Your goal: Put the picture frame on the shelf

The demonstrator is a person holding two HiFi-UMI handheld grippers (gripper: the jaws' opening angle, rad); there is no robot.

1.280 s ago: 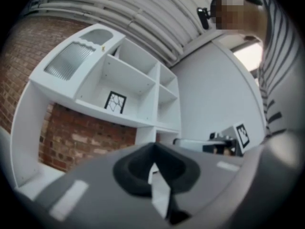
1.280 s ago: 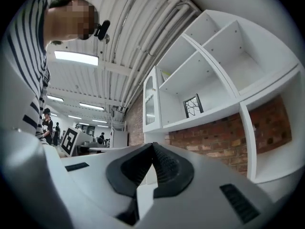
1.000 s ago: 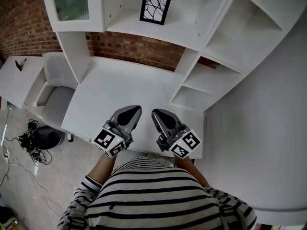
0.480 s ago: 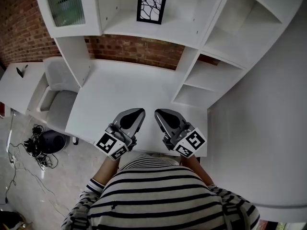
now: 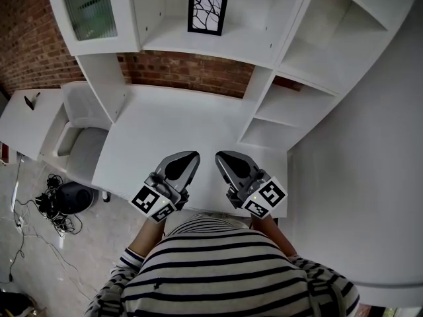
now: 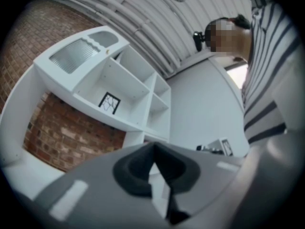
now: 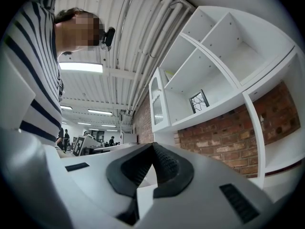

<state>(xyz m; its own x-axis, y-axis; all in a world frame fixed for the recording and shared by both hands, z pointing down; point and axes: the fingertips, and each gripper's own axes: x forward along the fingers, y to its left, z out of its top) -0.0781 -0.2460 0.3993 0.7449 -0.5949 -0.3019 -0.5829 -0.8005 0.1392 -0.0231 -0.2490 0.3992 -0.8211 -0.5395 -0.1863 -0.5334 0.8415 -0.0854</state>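
The picture frame (image 5: 207, 12), black with a white branching pattern, stands upright on the upper shelf (image 5: 225, 41) of the white wall unit. It also shows small in the left gripper view (image 6: 109, 102) and the right gripper view (image 7: 199, 100). Both grippers hover side by side over the desk's front edge, close to the person's striped shirt and far below the frame. My left gripper (image 5: 190, 156) is shut with nothing in it, its jaws meeting at the tip (image 6: 153, 145). My right gripper (image 5: 221, 156) is likewise shut and empty (image 7: 152, 145).
The white desk (image 5: 172, 121) lies under the shelf against a brick wall (image 5: 192, 71). Open side shelves (image 5: 277, 121) rise at the right, and a glass-fronted cabinet (image 5: 92, 8) hangs at upper left. A grey chair (image 5: 76, 134) and floor cables (image 5: 49, 207) are at the left.
The head view has shifted slightly. Both grippers stay shut, side by side near the body. The frame has not moved on the shelf.
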